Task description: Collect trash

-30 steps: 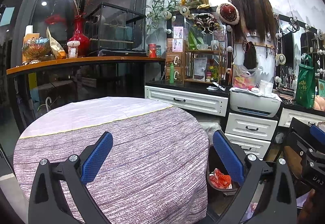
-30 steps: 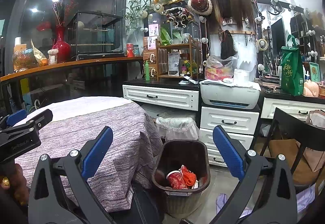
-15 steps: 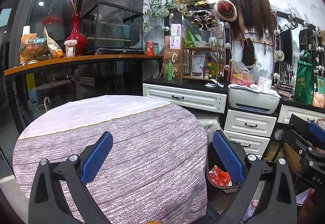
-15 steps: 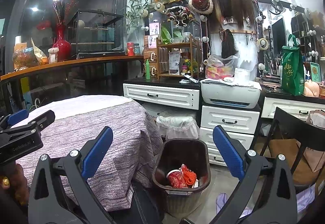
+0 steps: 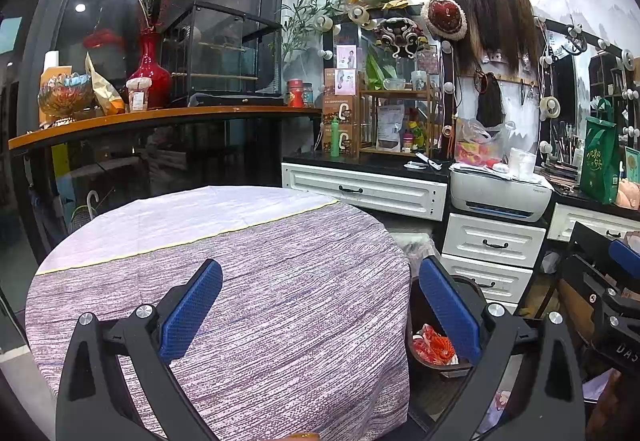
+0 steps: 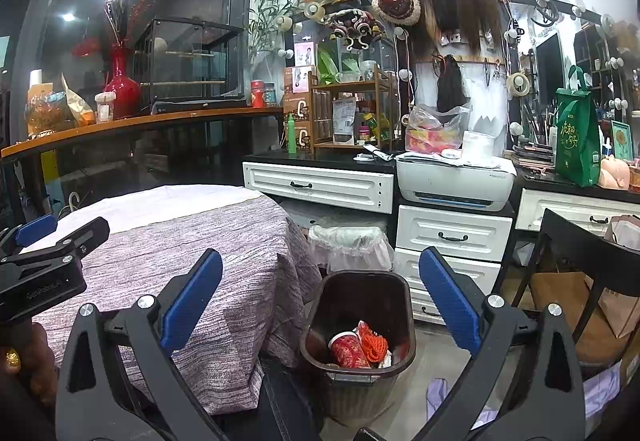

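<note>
Beside table (image 6: 224,241), bin (image 6: 394,283) with trash (image 6: 360,349)

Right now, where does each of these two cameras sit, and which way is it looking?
Left wrist: on the left gripper, open over the round table; right gripper at its right edge.
Right wrist: on the right gripper, open above the trash bin; left gripper and hand at left.
Shared: table, bin, white drawers.

Dim indoor light, fisheye-warped edges
</note>
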### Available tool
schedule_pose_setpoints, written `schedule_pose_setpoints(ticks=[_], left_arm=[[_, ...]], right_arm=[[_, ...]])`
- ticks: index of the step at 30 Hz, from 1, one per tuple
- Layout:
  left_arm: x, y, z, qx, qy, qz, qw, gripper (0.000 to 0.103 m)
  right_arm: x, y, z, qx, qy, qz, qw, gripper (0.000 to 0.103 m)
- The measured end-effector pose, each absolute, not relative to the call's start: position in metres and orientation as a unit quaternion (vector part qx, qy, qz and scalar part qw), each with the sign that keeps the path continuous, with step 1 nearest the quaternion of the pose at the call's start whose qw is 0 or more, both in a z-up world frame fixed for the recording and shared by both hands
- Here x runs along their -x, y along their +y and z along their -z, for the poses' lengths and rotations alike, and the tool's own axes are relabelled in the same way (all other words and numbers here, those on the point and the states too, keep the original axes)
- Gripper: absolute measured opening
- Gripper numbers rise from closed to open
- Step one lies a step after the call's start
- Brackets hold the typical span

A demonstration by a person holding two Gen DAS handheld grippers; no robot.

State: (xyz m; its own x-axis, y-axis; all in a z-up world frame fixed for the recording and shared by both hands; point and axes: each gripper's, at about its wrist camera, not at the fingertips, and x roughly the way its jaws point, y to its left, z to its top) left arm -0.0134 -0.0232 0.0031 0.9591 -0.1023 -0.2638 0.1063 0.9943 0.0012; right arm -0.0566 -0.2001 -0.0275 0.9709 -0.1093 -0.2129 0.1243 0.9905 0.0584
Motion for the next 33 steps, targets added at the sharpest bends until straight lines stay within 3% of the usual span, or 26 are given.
schedule_pose_setpoints(ticks=[33], left_arm=[[0.01, -0.0239, 0.0019, -0.011, 0.137, 0.057, 0.989, 0.098]], right_arm=[[0.0549, -0.2008, 0.0303, -0.037, 0.108, 0.058, 0.992, 0.097]])
